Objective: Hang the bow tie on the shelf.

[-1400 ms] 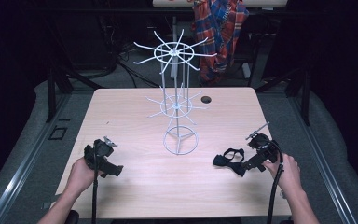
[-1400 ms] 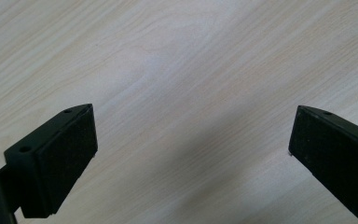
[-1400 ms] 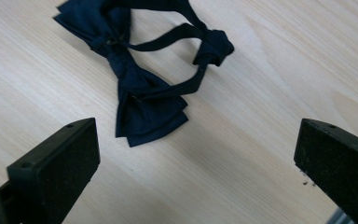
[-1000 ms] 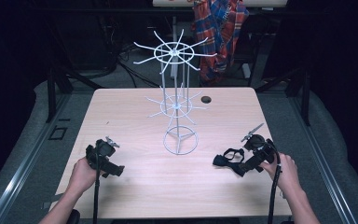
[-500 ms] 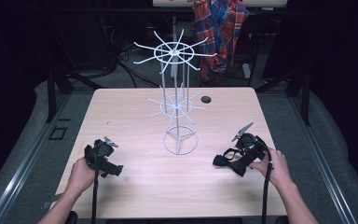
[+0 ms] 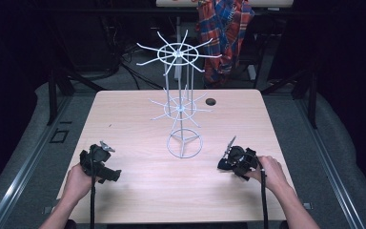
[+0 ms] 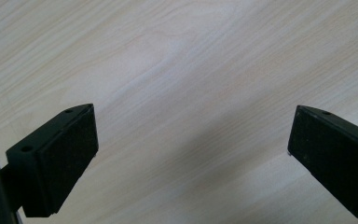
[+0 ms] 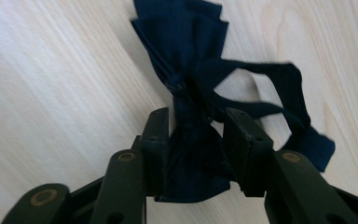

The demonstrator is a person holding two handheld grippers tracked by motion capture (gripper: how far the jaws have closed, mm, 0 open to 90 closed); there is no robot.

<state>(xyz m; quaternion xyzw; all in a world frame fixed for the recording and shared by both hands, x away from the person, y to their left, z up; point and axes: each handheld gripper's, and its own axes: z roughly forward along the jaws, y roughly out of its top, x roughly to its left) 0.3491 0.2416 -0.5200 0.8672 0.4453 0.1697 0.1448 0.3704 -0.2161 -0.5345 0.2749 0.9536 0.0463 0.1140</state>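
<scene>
**Inspector:** High view: your right gripper (image 6: 225, 164) sits low at the table's (image 6: 138, 119) near right, beside the white wire rack (image 6: 181, 107). Your left gripper (image 6: 110, 175) rests apart, near left.

**Operator:** And the left gripper view?

**Inspector:** Jaws spread wide over bare wood, holding nothing.

**Operator:** Right gripper view?

**Inspector:** Jaws pinch the navy bow tie (image 8: 191, 88) at its knot, on the tabletop. I judge this the pickup step; next, lift and hang it on a rack arm.
</scene>
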